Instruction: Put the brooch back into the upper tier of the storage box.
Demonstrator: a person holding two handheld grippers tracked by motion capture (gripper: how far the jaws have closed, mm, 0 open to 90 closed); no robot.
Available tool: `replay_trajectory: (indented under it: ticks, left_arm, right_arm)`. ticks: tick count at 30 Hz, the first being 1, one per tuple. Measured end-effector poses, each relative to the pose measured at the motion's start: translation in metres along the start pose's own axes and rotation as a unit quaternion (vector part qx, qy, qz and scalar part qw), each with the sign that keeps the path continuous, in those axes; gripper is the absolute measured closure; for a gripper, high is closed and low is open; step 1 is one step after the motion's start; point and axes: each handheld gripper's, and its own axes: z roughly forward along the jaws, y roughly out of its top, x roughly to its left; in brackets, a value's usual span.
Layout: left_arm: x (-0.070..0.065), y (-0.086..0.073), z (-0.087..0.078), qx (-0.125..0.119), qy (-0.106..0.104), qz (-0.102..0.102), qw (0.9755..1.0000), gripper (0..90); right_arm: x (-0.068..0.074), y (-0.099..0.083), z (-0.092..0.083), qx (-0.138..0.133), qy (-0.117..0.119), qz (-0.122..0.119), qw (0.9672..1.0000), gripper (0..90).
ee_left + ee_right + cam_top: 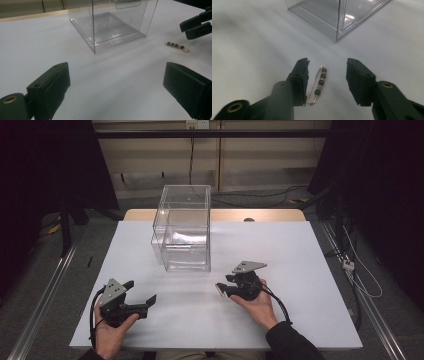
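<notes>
A gold safety pin (319,85) strung with several dark beads lies flat on the white table (280,250). My right gripper (327,62) is open and straddles it, with the pin close beside one jaw and not clamped. The high view puts that gripper (223,286) at the right of centre, held in a hand, with the pin (220,290) at its tips. My left gripper (141,291) is at the near left, open with nothing in it. The left gripper view looks between its own wide-apart jaws (115,75) toward the pin (177,46) and the right gripper (197,25).
A clear plastic box (182,227) stands upright on the middle of the table, beyond both grippers; its corner (339,22) is just past the pin. Black cables trail from each gripper. The table's wooden far edge (270,214) and the floor lie behind.
</notes>
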Motion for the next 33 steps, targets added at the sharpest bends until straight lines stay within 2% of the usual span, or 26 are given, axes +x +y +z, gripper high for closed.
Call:
replay_trajectory:
  ticks: [3,6,8,12,14,22,23,24,26,31,33]
  left_arm:
    - [0.0,0.001,-0.001,0.0,0.0,0.0,1.0,7.0]
    - [0.0,0.0,0.002,0.004,-0.01,-0.011,0.9999,7.0]
    - [0.0,0.0,0.002,0.008,-0.011,-0.012,0.9998,7.0]
    - [0.001,0.0,0.001,0.006,-0.007,-0.015,0.9998,7.0]
    - [0.002,0.0,0.002,0.01,-0.008,-0.019,0.9997,7.1]
    - [0.002,0.0,0.001,0.009,-0.007,-0.018,0.9998,7.1]
    - [0.002,0.0,0.001,0.009,-0.007,-0.016,0.9998,7.1]
    - [0.002,0.0,0.001,0.01,-0.008,-0.015,0.9998,7.2]
    - [0.001,0.0,0.001,0.008,-0.01,-0.017,0.9998,7.2]
    - [0.002,0.0,0.001,0.01,-0.009,-0.017,0.9998,7.3]
    - [0.001,0.0,0.001,0.011,-0.008,-0.015,0.9998,7.3]
  right_arm:
    - [0.002,-0.005,0.003,0.015,0.004,-0.006,0.9999,62.6]
    - [0.003,-0.006,0.004,0.016,0.008,0.0,0.9998,65.0]
    - [0.003,-0.006,0.007,0.023,0.007,-0.007,0.9997,67.4]
    - [0.001,-0.007,0.009,0.032,0.006,-0.003,0.9995,68.1]
    - [0.0,-0.008,0.011,0.037,0.013,-0.001,0.9992,67.9]
    - [0.003,-0.009,0.017,0.046,0.018,-0.002,0.9988,68.1]
    - [0.004,-0.009,0.017,0.046,0.015,-0.004,0.9988,68.3]
    - [0.004,-0.009,0.017,0.049,0.009,-0.01,0.9987,72.1]
    - [0.003,-0.009,0.017,0.049,0.004,-0.007,0.9988,76.4]
    - [0.004,-0.008,0.017,0.053,0.0,-0.011,0.9986,78.7]
    - [0.003,-0.008,0.017,0.053,-0.002,-0.009,0.9985,82.2]
